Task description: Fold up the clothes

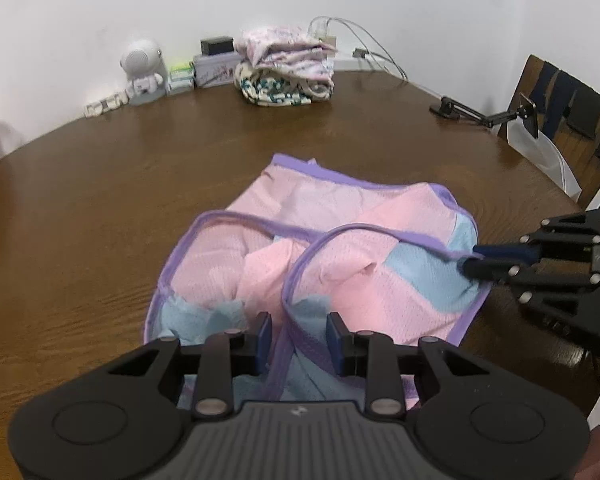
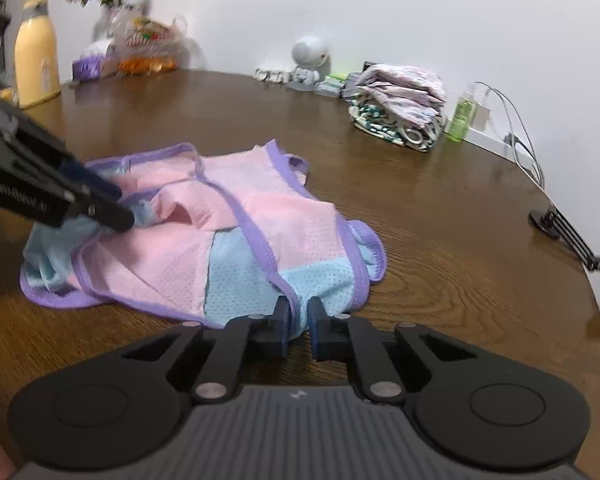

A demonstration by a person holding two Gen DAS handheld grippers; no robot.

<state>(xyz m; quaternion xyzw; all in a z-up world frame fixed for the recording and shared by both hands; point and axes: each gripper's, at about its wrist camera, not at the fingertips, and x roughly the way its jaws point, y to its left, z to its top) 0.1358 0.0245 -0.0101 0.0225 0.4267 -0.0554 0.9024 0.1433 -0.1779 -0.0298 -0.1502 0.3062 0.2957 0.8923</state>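
left gripper (image 1: 298, 338): matte black body, ribbed grey centre plate with a small white logo
fingers (image 1: 263, 330): black linkage bars, dark blue pads
screws: silver round heads at each pivot (four show per side)
discs: a shallow round recess on each side of the base
right gripper (image 2: 299, 326): same black build, blue pads
marking: white lettering on a black side bar, blurred

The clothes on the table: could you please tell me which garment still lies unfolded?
The pink, blue and purple mesh garment near both grippers; the floral pile by the wall is already folded.
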